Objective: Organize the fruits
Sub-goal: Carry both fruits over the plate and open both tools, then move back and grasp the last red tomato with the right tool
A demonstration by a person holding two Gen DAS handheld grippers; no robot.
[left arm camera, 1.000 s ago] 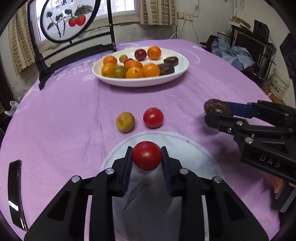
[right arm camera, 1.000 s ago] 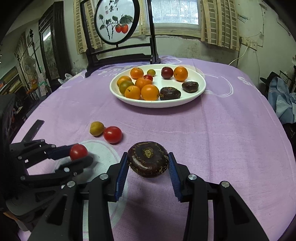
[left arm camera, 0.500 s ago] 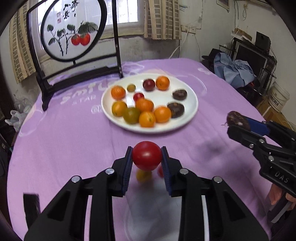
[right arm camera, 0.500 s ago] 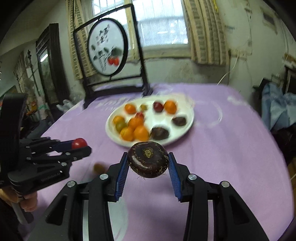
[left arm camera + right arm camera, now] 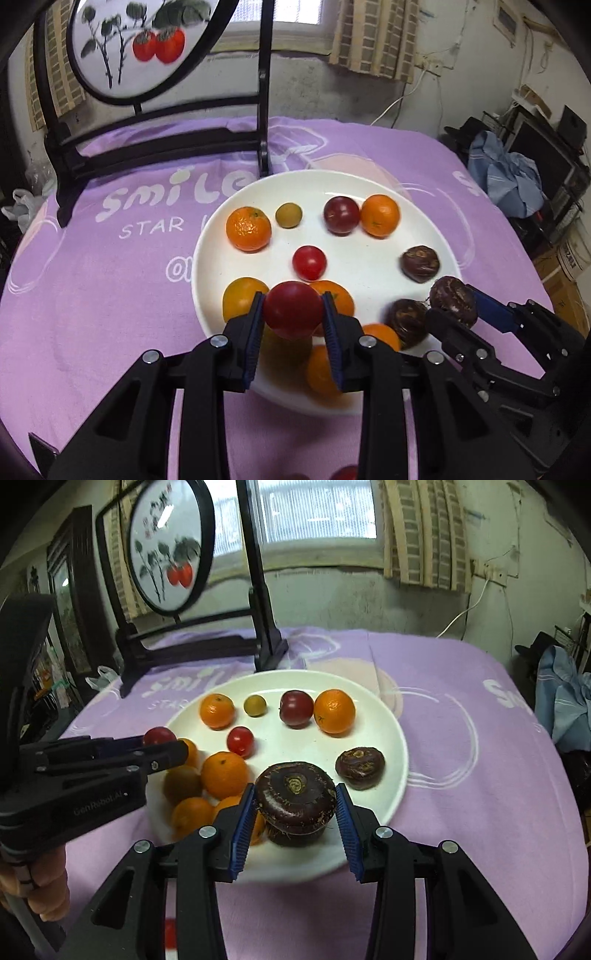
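Over a white plate (image 5: 391, 734) of roughly six oranges, the left gripper (image 5: 293, 314) clamps one red tomato (image 5: 292, 309); at 3 o'clock, the right gripper (image 5: 295, 806) clamps one dark water chestnut (image 5: 295, 792).

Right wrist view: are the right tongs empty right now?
No, the right tongs are closed on a dark brown water chestnut, held over the near edge of the white plate.
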